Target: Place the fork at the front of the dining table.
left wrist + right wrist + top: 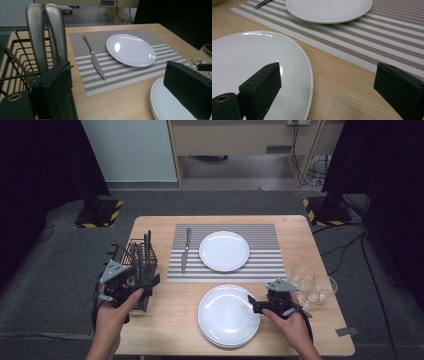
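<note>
Left claw (150, 282) is held open beside the wire cutlery basket (141, 257); right claw (253, 304) is spread wide over the stacked plates' (225, 320) rim

**Bright table, dark room around it**

Light falls from overhead onto the wooden table (290, 245), even and soft, with faint shadows. Either side of the table the room sinks into near black. Glare spots sit on the far plate (130, 50) and on the near plate stack (259, 70). The cutlery handles (46, 32) loom close and slightly soft. The high view looks somewhat grainy.
</note>
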The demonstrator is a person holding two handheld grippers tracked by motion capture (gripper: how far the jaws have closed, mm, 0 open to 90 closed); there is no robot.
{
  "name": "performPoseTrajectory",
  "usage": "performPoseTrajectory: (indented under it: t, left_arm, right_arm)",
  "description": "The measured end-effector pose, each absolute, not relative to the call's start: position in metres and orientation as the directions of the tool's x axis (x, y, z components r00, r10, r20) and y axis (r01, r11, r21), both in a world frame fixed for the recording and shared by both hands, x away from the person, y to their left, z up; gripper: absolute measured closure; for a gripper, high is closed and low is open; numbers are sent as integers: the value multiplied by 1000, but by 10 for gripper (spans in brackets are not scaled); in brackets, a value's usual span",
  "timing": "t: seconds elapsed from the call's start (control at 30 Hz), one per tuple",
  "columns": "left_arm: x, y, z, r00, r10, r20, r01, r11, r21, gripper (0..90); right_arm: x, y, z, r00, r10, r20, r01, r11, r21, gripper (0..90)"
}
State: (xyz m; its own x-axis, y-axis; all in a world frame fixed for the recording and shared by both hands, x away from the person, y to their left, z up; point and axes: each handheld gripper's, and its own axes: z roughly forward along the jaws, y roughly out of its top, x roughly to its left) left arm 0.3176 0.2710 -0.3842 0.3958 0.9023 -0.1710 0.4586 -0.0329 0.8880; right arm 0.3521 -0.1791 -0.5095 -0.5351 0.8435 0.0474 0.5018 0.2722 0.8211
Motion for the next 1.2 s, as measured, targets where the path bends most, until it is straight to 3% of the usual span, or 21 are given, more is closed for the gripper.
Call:
performPoseTrajectory:
  t: [0.73, 1.2]
  left_arm:
    - [330, 323, -375, 271, 953, -134, 439, 1, 898, 164]
    - [356, 354, -376, 215, 966, -144, 436, 37, 899, 295]
  right_arm:
    - [351, -179, -507, -543, 839, 42, 494, 279, 823, 82]
    - [350, -177, -509, -547, 836, 38, 499, 289, 817, 82]
